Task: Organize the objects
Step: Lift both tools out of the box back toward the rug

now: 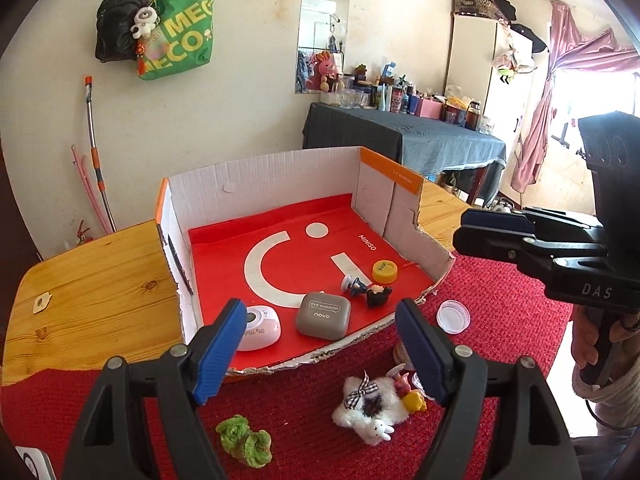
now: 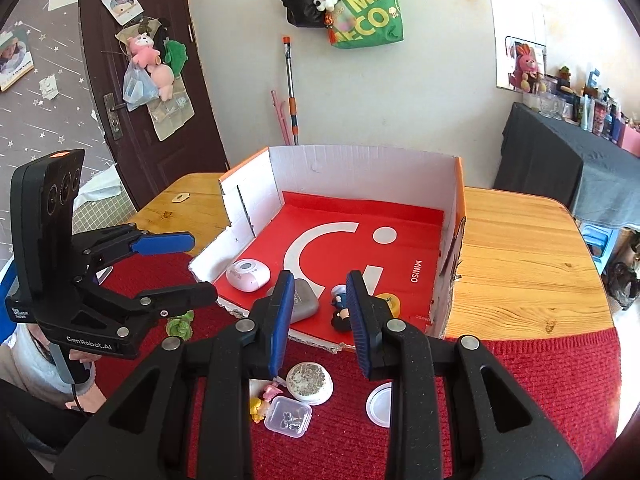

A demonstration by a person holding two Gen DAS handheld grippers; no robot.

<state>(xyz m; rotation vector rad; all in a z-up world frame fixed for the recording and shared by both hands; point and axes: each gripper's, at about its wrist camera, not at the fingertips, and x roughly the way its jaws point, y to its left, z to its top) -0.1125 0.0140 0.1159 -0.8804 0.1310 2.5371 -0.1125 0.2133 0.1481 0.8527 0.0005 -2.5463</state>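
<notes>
Both hand-held grippers, left [image 1: 320, 344] and right [image 2: 318, 320], were held spread and empty; the fluffy clip [image 1: 370, 408] could be snagged or dropped short of the box [image 1: 280, 176].

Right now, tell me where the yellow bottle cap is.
In the left wrist view, the yellow bottle cap lies inside the cardboard box, on its red liner near the torn right wall, just behind the two small figurines.

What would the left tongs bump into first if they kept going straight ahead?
Probably the grey rounded eye-shadow case in the torn cardboard box; it lies between the open left tongs, though depth is unclear.
</notes>
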